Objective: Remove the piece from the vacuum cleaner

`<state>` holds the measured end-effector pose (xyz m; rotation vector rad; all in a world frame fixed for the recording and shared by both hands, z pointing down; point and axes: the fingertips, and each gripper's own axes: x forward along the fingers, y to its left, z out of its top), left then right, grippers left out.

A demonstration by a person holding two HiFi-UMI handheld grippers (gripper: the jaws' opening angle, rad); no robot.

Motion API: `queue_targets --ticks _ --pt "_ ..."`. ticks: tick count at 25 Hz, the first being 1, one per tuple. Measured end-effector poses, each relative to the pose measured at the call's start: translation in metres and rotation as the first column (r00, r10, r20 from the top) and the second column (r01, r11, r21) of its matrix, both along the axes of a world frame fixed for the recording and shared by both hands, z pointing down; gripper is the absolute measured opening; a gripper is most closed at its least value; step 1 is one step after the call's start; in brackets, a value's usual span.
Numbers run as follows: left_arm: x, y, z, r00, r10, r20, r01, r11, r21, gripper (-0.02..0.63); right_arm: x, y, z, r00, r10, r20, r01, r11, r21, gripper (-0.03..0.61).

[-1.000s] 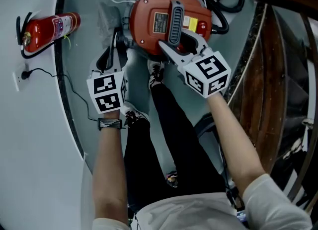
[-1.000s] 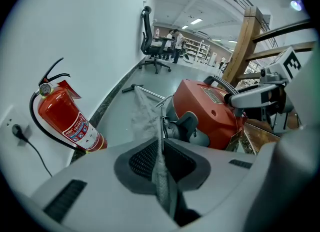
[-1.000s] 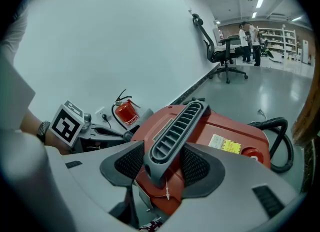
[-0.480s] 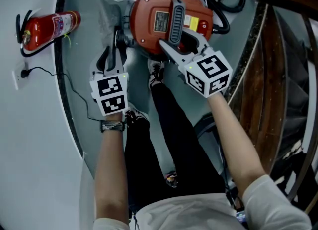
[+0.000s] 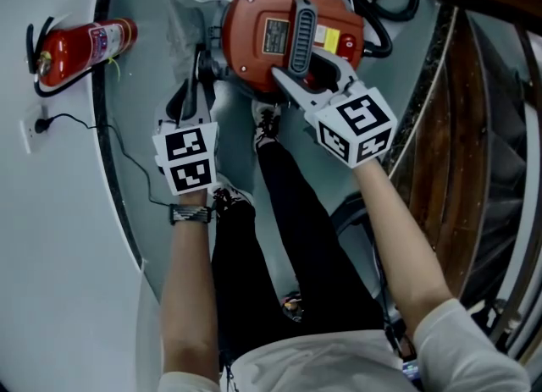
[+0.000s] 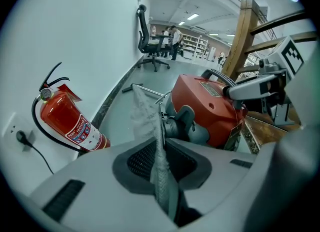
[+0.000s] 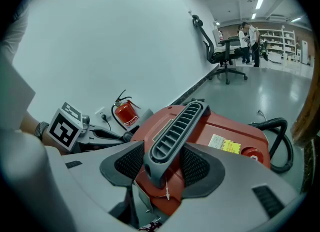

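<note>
A red vacuum cleaner (image 5: 262, 22) lies on the grey floor in front of the person's feet. My right gripper (image 5: 309, 73) is shut on its grey ribbed handle (image 5: 299, 30), which runs between the pads in the right gripper view (image 7: 175, 126). My left gripper (image 5: 193, 85) is at the vacuum's left side, by the grey inlet port (image 6: 182, 123). A thin pale mesh piece (image 6: 150, 126) stands upright between the left gripper's (image 6: 162, 181) jaws. The jaws are closing and pinch the piece's lower edge.
A red fire extinguisher (image 5: 80, 47) leans on the white wall at the left, near a socket with a black cord (image 5: 38, 128). A black hose (image 5: 385, 1) coils behind the vacuum. Wooden stair rails (image 5: 466, 128) stand to the right. The person's shoes (image 5: 267, 124) are close below the vacuum.
The left gripper has shifted slightly forward and to the right, toward the vacuum's side. The right gripper stays shut on the handle.
</note>
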<state>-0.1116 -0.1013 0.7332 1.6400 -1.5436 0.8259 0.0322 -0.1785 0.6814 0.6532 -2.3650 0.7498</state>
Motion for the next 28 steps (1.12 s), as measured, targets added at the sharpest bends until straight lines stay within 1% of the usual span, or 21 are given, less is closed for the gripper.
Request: queue_targets --ticks 3,9,14,17,21,25,28 --pt "0.0 0.0 0.0 1.0 -0.011 -0.011 0.011 1.0 -0.001 0.038 0.0 0.0 0.0 1.0 -0.001 0.0 0.001 1.0 -0.001 0.219" --pt "-0.007 0.001 0.001 0.997 -0.07 -0.044 0.071 0.998 0.0 0.032 0.0 0.0 0.0 1.0 -0.005 -0.001 0.005 1.0 0.008 0.219" --pt "-0.013 0.001 0.001 0.997 -0.058 -0.043 0.058 0.998 0.0 0.032 0.0 0.001 0.0 1.0 -0.007 -0.001 0.007 1.0 0.021 0.219" --pt "-0.013 0.0 0.0 0.996 -0.061 -0.064 0.061 0.998 0.0 0.031 0.0 0.001 0.0 1.0 -0.006 -0.002 0.006 1.0 0.025 0.219" --pt "-0.014 0.0 0.0 0.99 -0.099 -0.096 0.1 0.995 -0.002 0.031 0.0 0.001 0.0 1.0 -0.005 -0.002 0.005 1.0 0.026 0.219" --pt "-0.016 0.001 0.001 0.979 -0.149 -0.141 0.149 0.989 -0.009 0.031 0.001 0.001 0.0 1.0 -0.004 -0.002 0.004 1.0 0.03 0.219" --pt "-0.017 0.002 0.001 0.972 -0.174 -0.159 0.174 0.985 -0.012 0.031 0.0 0.001 0.0 1.0 -0.004 -0.003 0.004 0.999 0.031 0.219"
